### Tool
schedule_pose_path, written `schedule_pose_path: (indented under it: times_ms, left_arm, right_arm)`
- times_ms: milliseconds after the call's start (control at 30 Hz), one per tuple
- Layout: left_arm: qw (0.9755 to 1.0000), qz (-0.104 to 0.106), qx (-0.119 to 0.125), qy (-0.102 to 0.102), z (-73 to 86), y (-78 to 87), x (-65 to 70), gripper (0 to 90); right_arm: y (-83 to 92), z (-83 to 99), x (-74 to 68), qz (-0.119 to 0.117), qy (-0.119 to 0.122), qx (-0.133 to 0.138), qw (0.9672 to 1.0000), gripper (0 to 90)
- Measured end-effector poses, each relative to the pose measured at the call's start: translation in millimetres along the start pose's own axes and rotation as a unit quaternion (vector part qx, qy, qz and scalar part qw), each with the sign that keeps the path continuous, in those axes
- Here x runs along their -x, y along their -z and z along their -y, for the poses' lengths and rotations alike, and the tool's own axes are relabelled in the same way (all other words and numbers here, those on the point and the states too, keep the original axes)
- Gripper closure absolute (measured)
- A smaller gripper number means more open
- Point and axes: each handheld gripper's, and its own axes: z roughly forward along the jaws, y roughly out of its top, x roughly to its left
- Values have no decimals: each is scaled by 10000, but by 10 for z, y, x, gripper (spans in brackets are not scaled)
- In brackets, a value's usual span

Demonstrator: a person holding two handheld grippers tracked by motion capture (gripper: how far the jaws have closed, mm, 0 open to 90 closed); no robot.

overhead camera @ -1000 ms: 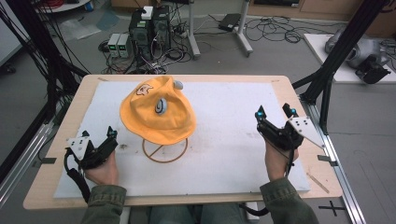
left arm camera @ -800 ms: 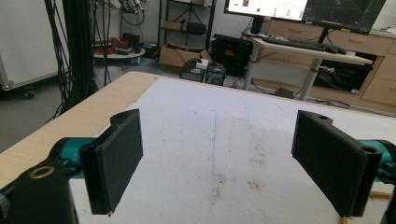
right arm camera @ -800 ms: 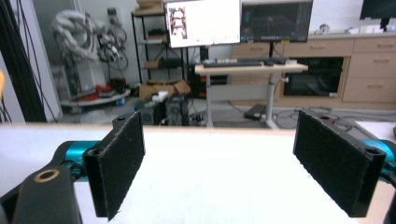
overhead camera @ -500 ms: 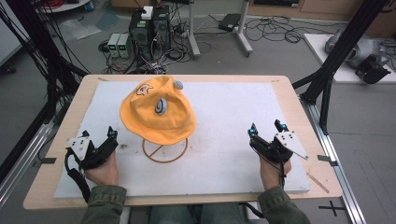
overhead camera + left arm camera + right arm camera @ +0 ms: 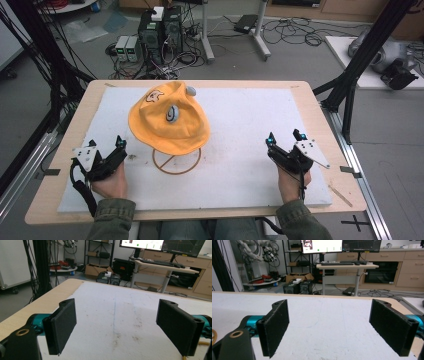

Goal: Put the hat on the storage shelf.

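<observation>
Yellow hat (image 5: 167, 120) draped over wire stand (image 5: 176, 161), crown up; both tongs (image 5: 111, 155) (image 5: 284, 140) apart, empty.

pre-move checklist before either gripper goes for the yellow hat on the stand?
1. Left gripper jaws open, nothing between them: ok.
2. Right gripper jaws open, nothing between them: ok.
3. Yellow hat sits draped on the wire stand: ok.
4. Both grippers apart from the hat, low over the white mat: ok.
5. Mat between grippers and hat free of other things: ok.
6. Stand fixed to the mat: cannot tell.
</observation>
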Motion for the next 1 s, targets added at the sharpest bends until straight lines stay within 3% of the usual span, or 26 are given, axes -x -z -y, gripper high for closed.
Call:
schedule_pose_path:
  times_ms: [267,1000]
  left_arm:
    - [10000,17,-45,-18,7,-2,-1,169]
    - [10000,23,-45,-17,7,0,-3,170]
  right_arm:
    - [-30,18,22,7,-157,-155,9998,161]
    - [-38,22,24,-8,-195,-204,9996,161]
